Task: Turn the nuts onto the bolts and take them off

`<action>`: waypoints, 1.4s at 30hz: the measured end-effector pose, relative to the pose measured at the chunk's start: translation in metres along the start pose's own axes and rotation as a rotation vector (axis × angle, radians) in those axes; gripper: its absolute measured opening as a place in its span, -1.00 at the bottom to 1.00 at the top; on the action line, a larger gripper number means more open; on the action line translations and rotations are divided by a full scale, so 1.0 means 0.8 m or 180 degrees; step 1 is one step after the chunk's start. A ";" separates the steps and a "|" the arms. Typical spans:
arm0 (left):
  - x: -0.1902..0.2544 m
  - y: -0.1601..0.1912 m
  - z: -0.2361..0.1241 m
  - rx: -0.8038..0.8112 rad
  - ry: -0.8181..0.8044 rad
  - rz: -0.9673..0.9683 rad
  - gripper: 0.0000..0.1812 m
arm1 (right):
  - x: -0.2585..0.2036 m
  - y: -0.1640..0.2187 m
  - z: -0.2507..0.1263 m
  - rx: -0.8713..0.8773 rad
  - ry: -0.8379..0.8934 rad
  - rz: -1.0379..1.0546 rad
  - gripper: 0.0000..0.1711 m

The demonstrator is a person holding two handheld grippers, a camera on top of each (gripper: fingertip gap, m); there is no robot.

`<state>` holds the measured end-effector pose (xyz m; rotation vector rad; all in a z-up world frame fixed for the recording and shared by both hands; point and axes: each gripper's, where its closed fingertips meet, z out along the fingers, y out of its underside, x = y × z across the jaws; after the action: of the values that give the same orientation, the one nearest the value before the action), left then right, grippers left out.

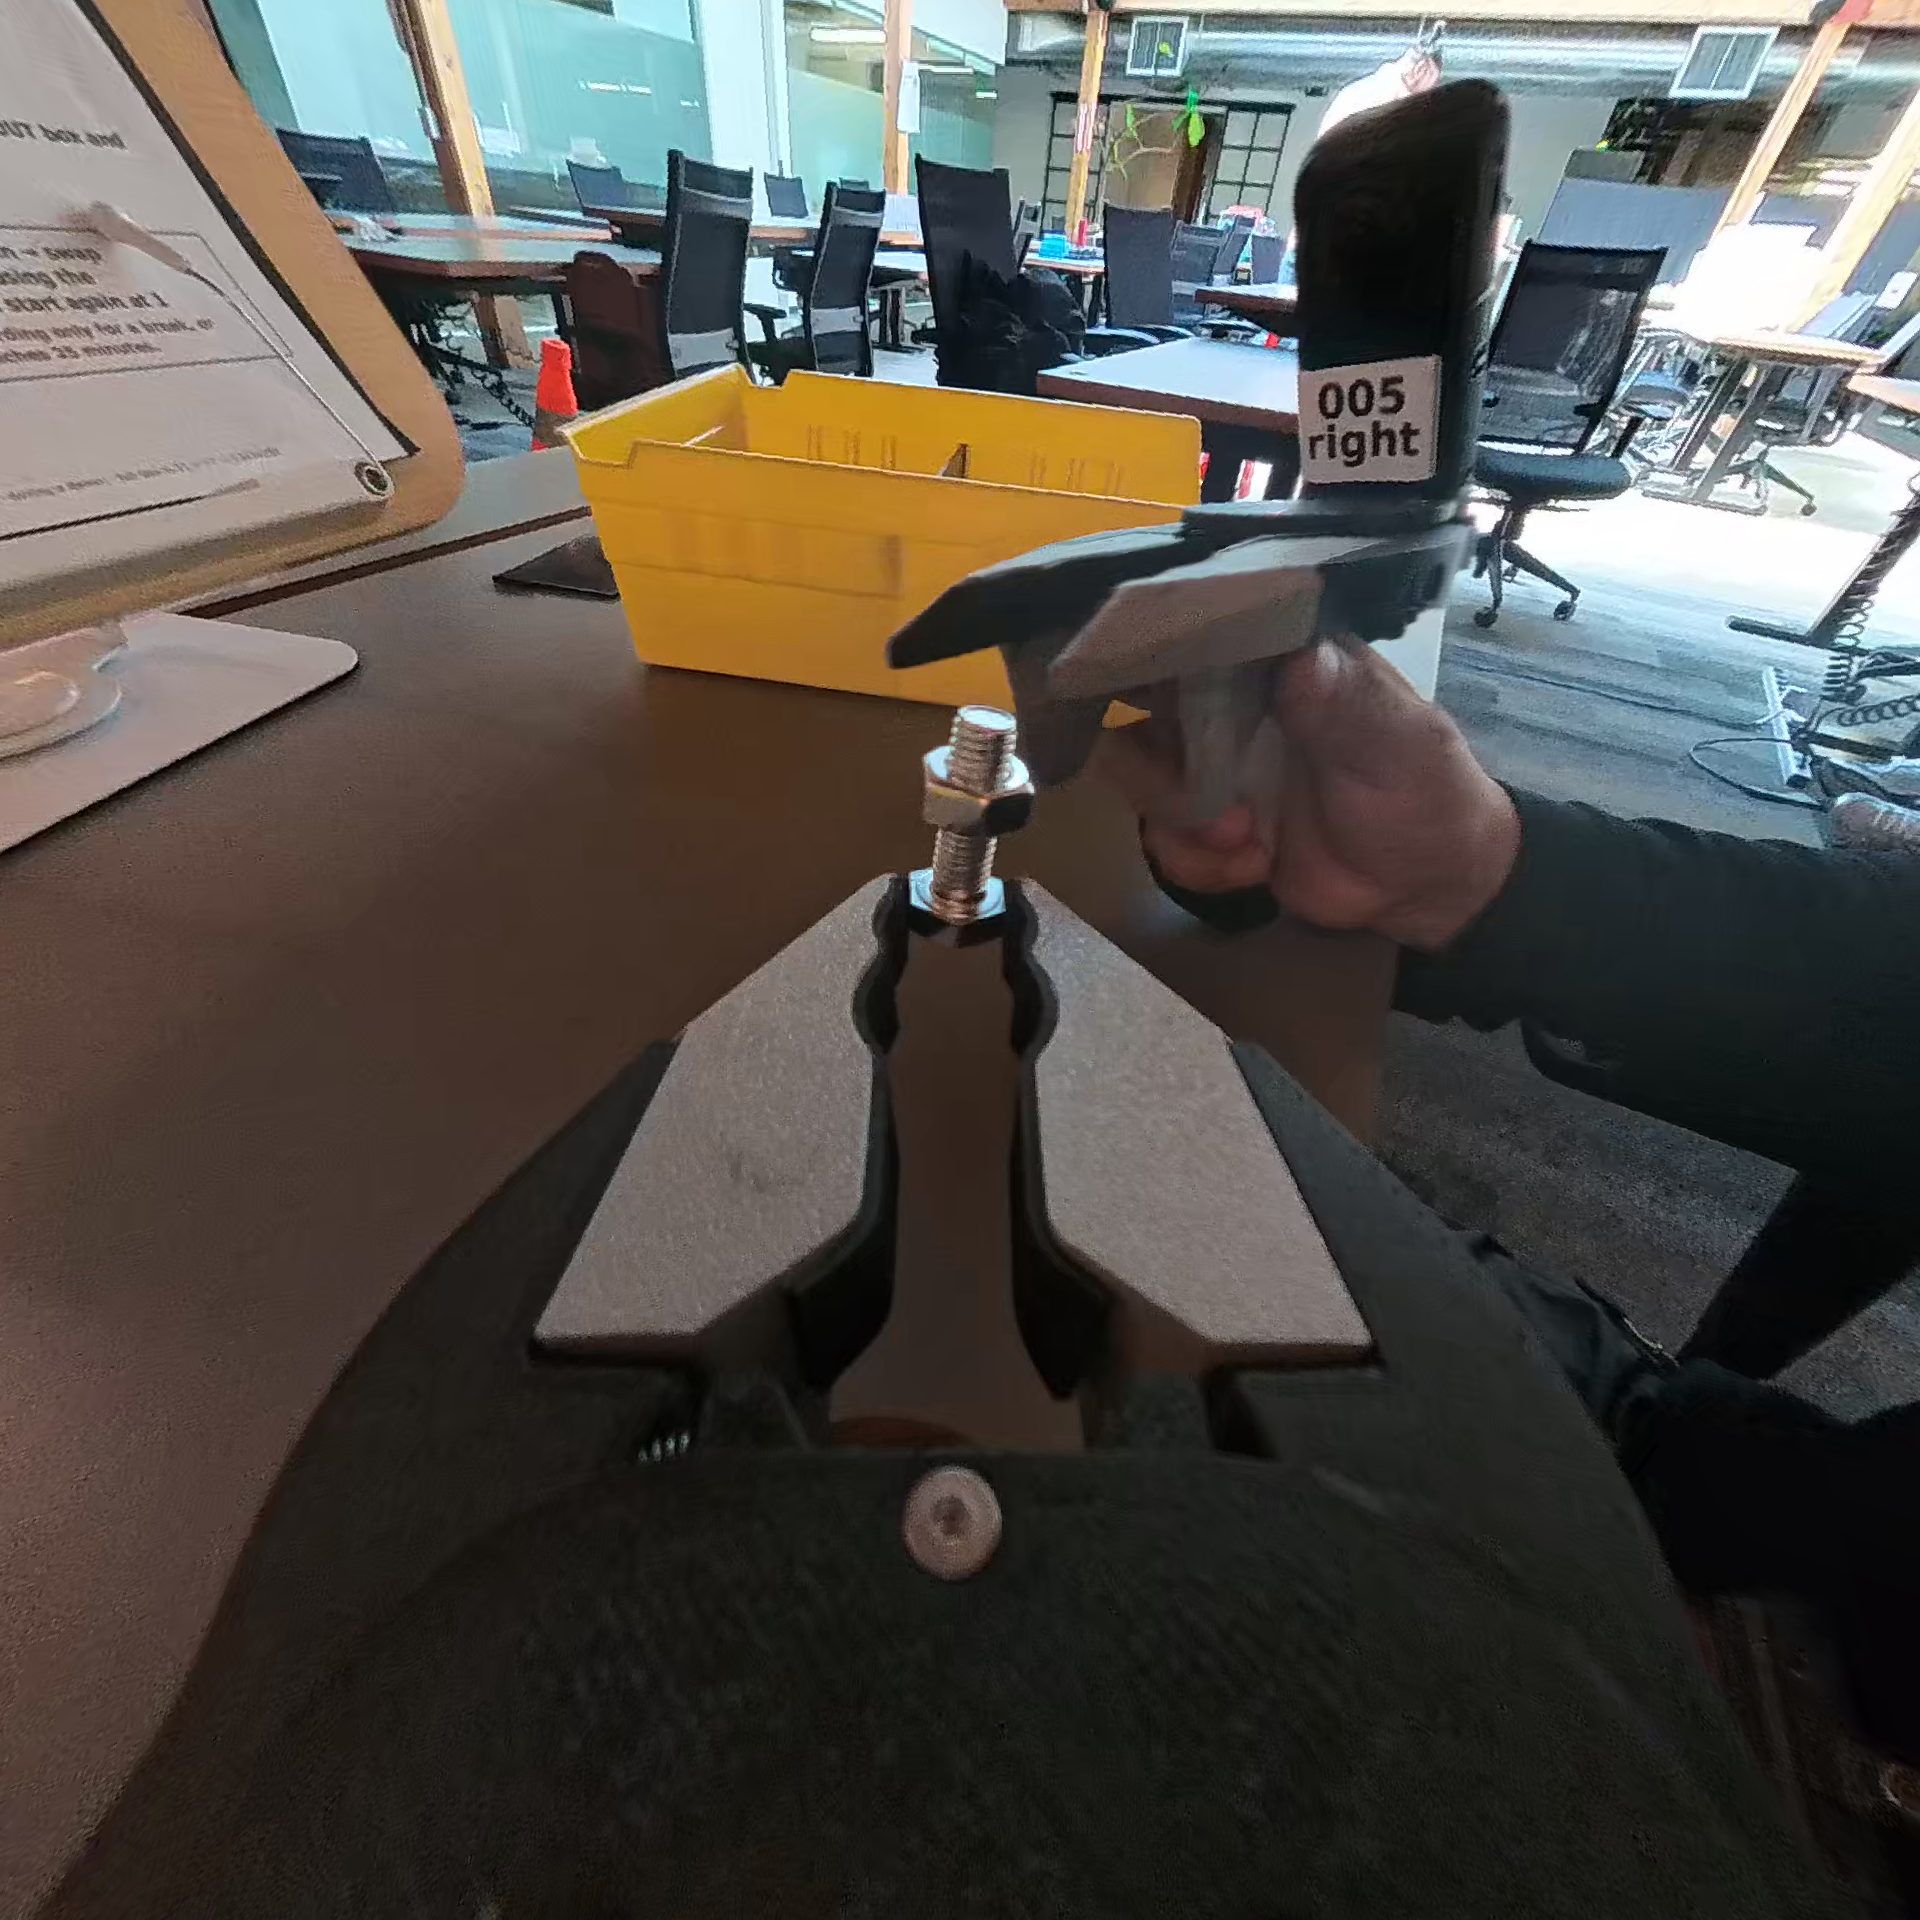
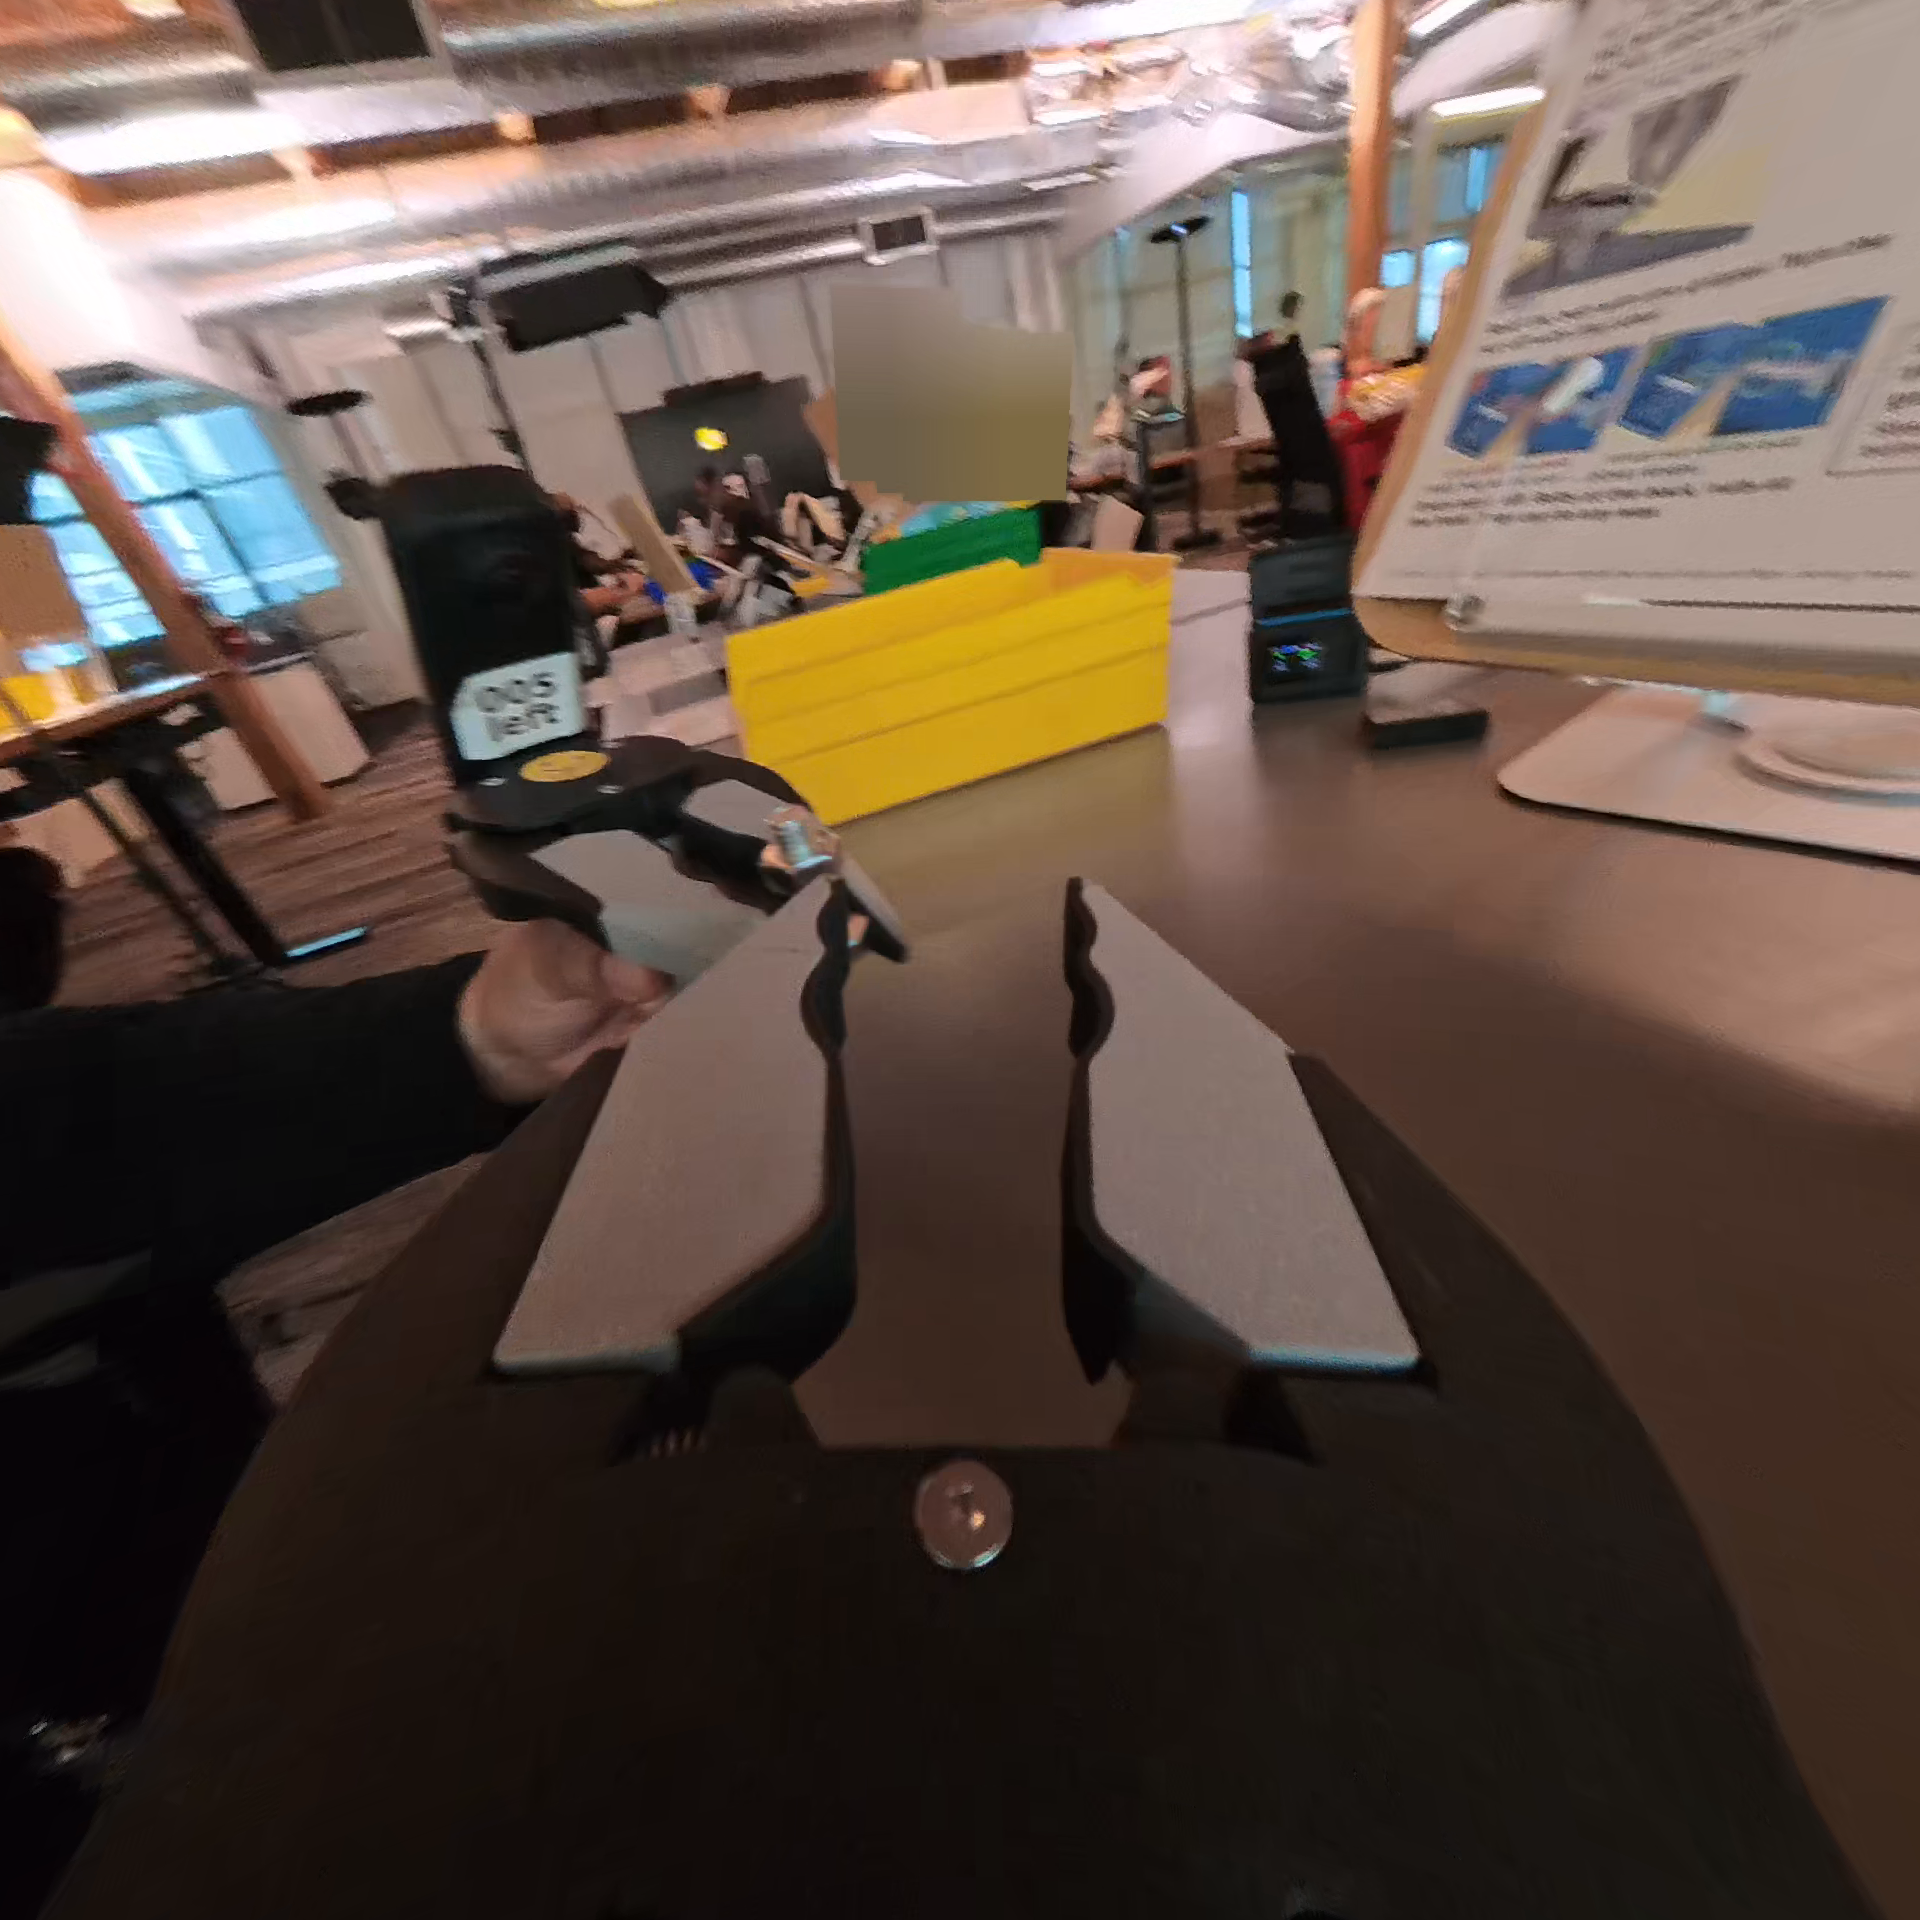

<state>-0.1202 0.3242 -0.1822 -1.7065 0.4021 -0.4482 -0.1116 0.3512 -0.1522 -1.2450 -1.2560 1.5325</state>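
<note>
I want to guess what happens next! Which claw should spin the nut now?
The right claw, probably. It is open, empty and right beside the nut. The left claw is busy: it is shut on the bolt, holding it upright by its head.

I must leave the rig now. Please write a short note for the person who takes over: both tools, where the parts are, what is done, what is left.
Left tool: shut on the head of the bolt, which it holds upright above the table.
Right tool: open and empty, close beside the bolt, touching nothing.
Nut: on the thread, part way down, some thread showing above and below.
Yellow bin: behind, on the table; contents not visible.
Done: nut is on the bolt.
Left: probably grip the nut with the right tool and keep turning it; which way cannot be told.
</note>
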 end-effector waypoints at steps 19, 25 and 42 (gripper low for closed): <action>0.016 0.002 0.010 -0.0055 -0.0033 0.0175 -0.82 | -0.030 0.015 0.026 -0.0191 0.0030 -0.0464 -0.50; -0.010 -0.001 -0.002 0.0023 -0.0166 -0.0043 -0.82 | 0.008 0.001 0.004 0.0004 0.0273 -0.0065 -0.53; -0.002 0.001 0.003 -0.0025 -0.0160 0.0106 -0.82 | -0.017 -0.003 0.013 0.0056 0.0064 -0.0124 -0.49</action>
<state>-0.1205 0.3270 -0.1833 -1.7129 0.3958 -0.3792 -0.1187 0.3367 -0.1469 -1.2150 -1.2442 1.4967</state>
